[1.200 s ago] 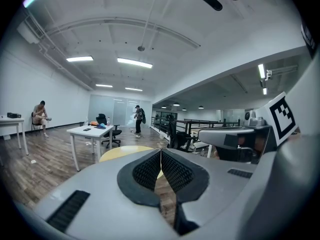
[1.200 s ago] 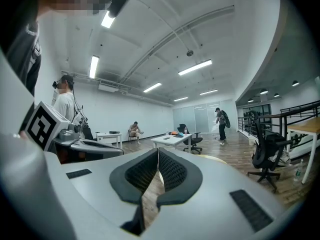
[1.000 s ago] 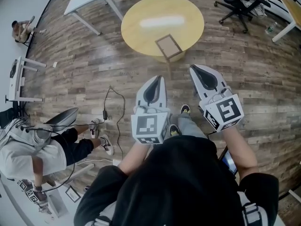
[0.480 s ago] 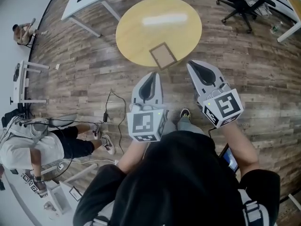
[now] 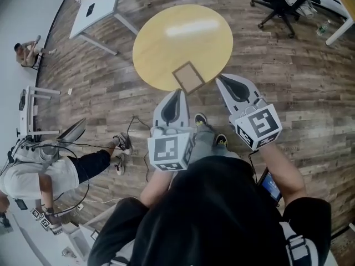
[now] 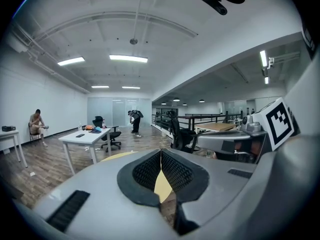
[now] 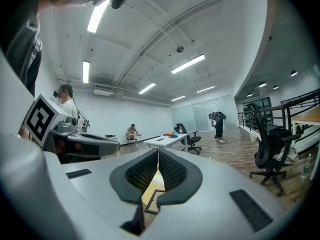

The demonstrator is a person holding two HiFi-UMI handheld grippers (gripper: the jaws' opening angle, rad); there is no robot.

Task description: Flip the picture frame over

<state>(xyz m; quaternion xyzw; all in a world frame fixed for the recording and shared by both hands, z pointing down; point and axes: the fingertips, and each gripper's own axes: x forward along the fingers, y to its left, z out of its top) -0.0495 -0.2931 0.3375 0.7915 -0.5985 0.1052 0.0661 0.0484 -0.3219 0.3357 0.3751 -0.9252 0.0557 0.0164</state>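
- Yellow round wooden table (image 5: pixel 183 43) is the landmark. The brown rectangular picture frame (image 5: pixel 188 77) lies flat at the table's near rim.
- Left gripper (image 5: pixel 178 92) and right gripper (image 5: pixel 220 78): each has its jaws pressed together with nothing between them. Both tips hover at the table's near rim, one on either side of the frame.
- Risk: closed jaws cannot take the thin frame edge, and a nudge from a closed tip would probably slide the frame rather than lift it.
- Risk: with the frame so close to the rim, a pull toward the person could drop it off the table.
- Risk: a black cable (image 5: pixel 133 129) lies on the floor near-left of the table, close to the person's feet, and a step could snag it.
- Surface: the tabletop is smooth and glossy, and bare apart from the frame.
- Room: grey-brown wood-plank floor (image 5: pixel 288 65). A white rectangular desk (image 5: pixel 102 1) stands far-left of the table and a black office chair (image 5: pixel 277 1) far-right. A seated person (image 5: pixel 44 170) is well off to the near-left.
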